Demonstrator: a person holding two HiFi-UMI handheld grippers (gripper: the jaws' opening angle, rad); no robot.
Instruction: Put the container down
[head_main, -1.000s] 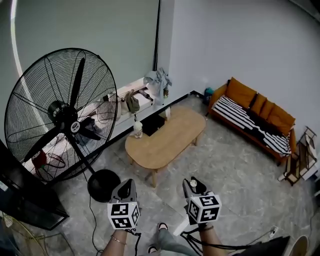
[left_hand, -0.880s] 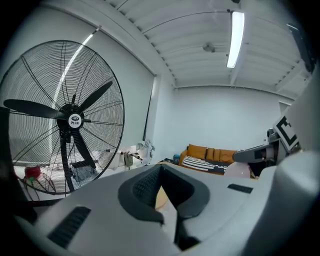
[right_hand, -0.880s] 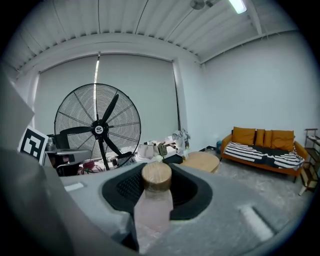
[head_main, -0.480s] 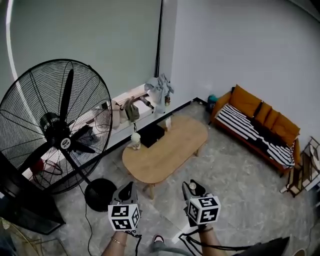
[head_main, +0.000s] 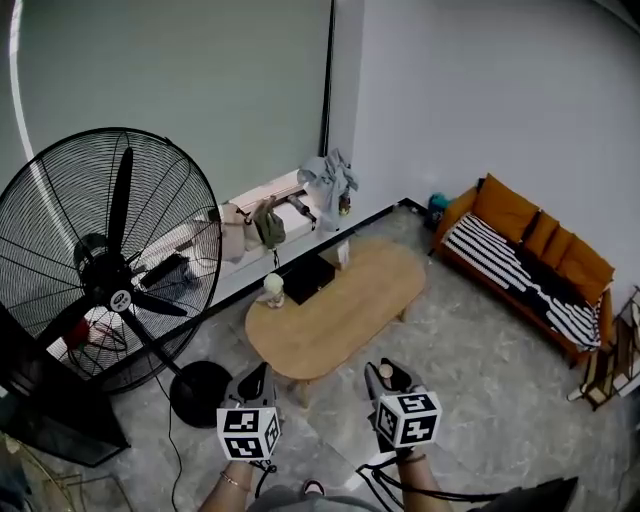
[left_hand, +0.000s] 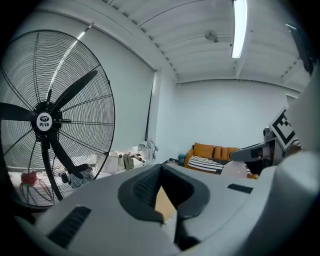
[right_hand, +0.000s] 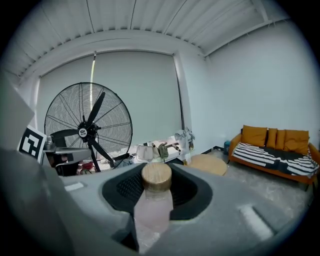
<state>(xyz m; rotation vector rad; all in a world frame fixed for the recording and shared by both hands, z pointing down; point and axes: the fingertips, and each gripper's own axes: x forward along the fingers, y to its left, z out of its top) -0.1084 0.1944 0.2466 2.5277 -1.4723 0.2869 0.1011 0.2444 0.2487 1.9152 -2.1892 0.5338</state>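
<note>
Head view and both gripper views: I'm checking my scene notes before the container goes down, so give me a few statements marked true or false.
The right hand-held gripper grips a wooden-capped container. True.
The left hand-held gripper holds a container too. False: nothing is between its jaws.
The wooden table is bare. False: a small pale object stands at its end nearest the fan.
The sofa has orange cushions. True.

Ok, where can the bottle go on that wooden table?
The table top is bare from the small white thing at its left end right across to the sofa side. The window ledge behind is crowded with bags and clothes.
</note>
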